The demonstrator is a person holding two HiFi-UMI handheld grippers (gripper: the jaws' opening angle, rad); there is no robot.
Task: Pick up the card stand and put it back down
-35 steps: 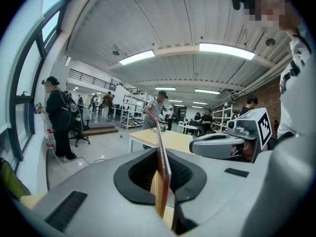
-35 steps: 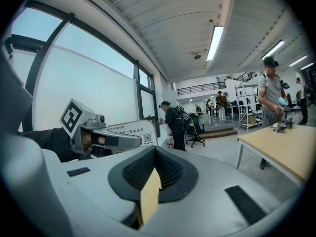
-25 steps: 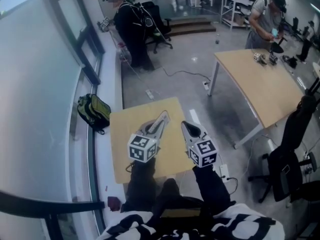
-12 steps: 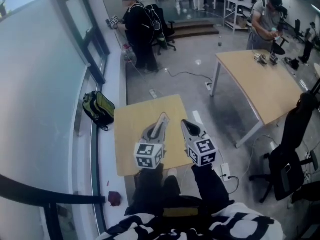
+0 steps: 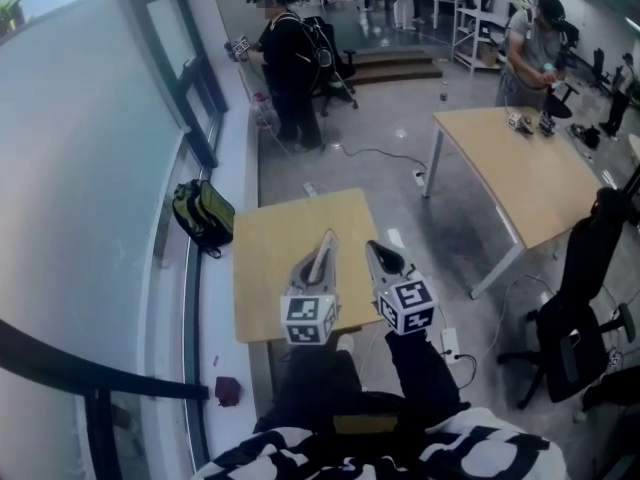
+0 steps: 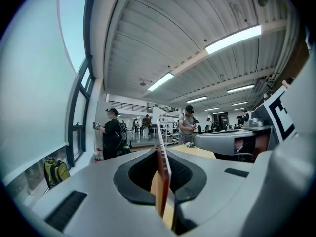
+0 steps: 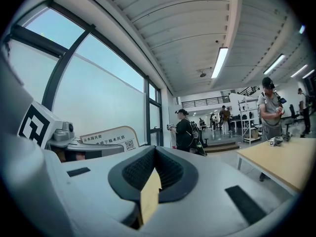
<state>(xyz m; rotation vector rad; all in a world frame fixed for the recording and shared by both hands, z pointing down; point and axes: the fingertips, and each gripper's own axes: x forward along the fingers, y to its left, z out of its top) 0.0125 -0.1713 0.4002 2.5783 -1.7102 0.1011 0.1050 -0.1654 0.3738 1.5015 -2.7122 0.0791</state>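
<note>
Left tongs (image 5: pixel 322 258) pinch the card stand (image 6: pixel 161 147), seen edge-on as a thin upright sheet rising from between the jaws. In the right gripper view its printed face with a QR code shows to the left. Right tongs (image 7: pixel 155 149) are pressed together with nothing between them. Both are held side by side, near each other, over the near half of the small wooden desk (image 5: pixel 275 258). A green backpack (image 5: pixel 203 215) lies on the floor by the window.
</note>
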